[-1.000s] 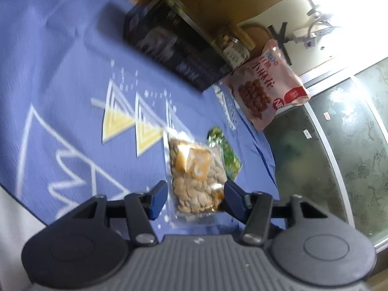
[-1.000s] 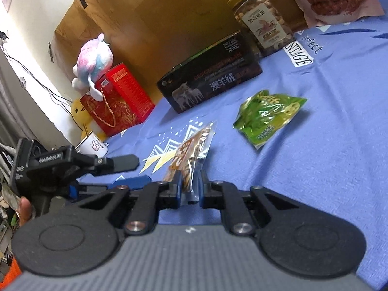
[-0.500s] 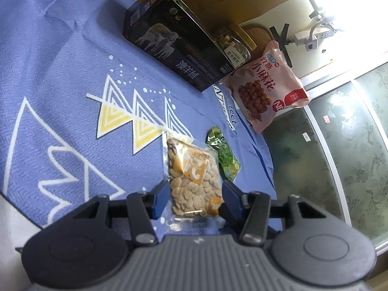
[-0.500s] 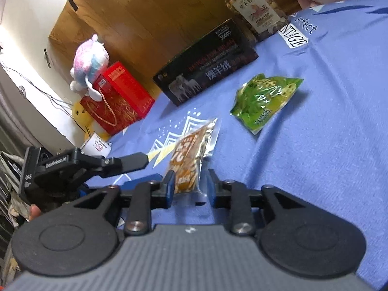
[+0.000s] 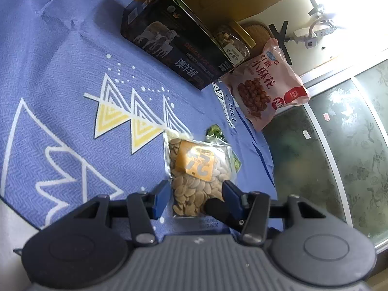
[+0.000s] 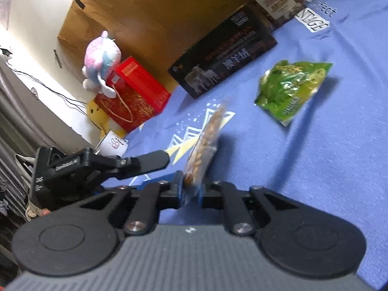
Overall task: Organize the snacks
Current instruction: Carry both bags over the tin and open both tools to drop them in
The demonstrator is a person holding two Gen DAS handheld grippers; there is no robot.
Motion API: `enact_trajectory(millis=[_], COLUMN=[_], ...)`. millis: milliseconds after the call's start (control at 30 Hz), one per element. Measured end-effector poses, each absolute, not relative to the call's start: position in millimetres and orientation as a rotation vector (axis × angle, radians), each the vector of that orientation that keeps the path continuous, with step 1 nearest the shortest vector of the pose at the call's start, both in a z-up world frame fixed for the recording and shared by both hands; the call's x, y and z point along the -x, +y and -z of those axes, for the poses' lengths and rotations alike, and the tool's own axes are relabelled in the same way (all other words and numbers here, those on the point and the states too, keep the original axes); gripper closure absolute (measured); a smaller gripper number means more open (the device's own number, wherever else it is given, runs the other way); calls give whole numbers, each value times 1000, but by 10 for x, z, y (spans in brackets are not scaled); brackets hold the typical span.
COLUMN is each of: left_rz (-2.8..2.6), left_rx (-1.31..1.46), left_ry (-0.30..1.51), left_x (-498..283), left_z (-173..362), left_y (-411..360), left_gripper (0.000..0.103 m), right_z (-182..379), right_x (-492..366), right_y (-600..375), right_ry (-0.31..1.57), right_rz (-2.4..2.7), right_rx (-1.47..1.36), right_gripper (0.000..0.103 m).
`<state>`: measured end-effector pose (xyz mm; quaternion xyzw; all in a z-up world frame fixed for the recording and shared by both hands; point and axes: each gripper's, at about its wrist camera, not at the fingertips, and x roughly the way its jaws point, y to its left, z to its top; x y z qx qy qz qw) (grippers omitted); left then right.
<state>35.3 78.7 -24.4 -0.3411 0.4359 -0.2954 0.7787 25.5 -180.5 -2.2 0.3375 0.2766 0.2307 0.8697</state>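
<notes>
A clear packet of pale seeds with an orange label (image 5: 194, 177) stands on edge, lifted above the blue printed cloth (image 5: 60, 97). My right gripper (image 6: 190, 192) is shut on its lower edge; the packet shows edge-on in the right wrist view (image 6: 206, 143). My left gripper (image 5: 194, 197) is open, its blue pads on either side of the packet without touching it. A green snack packet (image 6: 291, 89) lies on the cloth beyond, mostly hidden behind the seed packet in the left wrist view (image 5: 214, 133).
A black box with sheep on it (image 5: 177, 46), a nut jar (image 5: 232, 43) and a pink snack bag (image 5: 269, 84) stand along the back. A red gift box (image 6: 135, 92) with a plush toy (image 6: 101, 58) is at the far left. A glass door (image 5: 339, 157) borders the right.
My right gripper opened briefly, then shut again on the seed packet's lower edge. My left gripper stayed open around the packet. Both views have shifted a little.
</notes>
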Motion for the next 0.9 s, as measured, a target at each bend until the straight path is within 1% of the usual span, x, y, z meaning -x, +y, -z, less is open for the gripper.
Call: enact_trajectory(millis=[67,100,167,200,267,333,400,500,600,633,667,700,733,900], left_rz=[643,648,646,637,631,647,660,683,709,717,724,729,728,696], left_rx=[745,756,775,779,783,795,799,797,798,796,790,777,759,697], left_ry=[950,955,955,950,935,923,917,912,902,898,894,891,893,834], left_x=[-373,-387,-401,-400,-385,-357,-322,-310,-361,-387,-415,-451,-497,-835], left_z=[246,248,240,223,178,134,90,31,-33,-53,-77,-106,-141,-421], left_y=[798,811,839,851,868,876,867,827,772,756,734,706,676,682], left_gripper=[54,52,47,43,38,30,28,28,28,31,35,49,52,53], right_z=[36,60,119,147,199,250,284,287,215,176,143,108,56,-257], right_x=[-248,-249,-251,-247,-232,-214,-205,-213,-254,-278,-299,-325,-362,-669], right_y=[-1828,-1861,-1943,-2000,-2123,-2230,-2299,-2325,-2310,-2295,-2277,-2262,-2240,-2146], right_ry=[583,586,594,598,603,598,585,560,552,547,542,538,532,505], right_rz=[-478,-478,-470,-472,-480,-506,-531,-571,-607,-624,-639,-656,-673,-664], right_rx=[-721,-744,-816,-857,-953,-1057,-1146,-1211,-1198,-1187,-1182,-1176,-1163,-1041], right_gripper=[91,91,91,91,92,92,92,92,92,92,92,92,92,92])
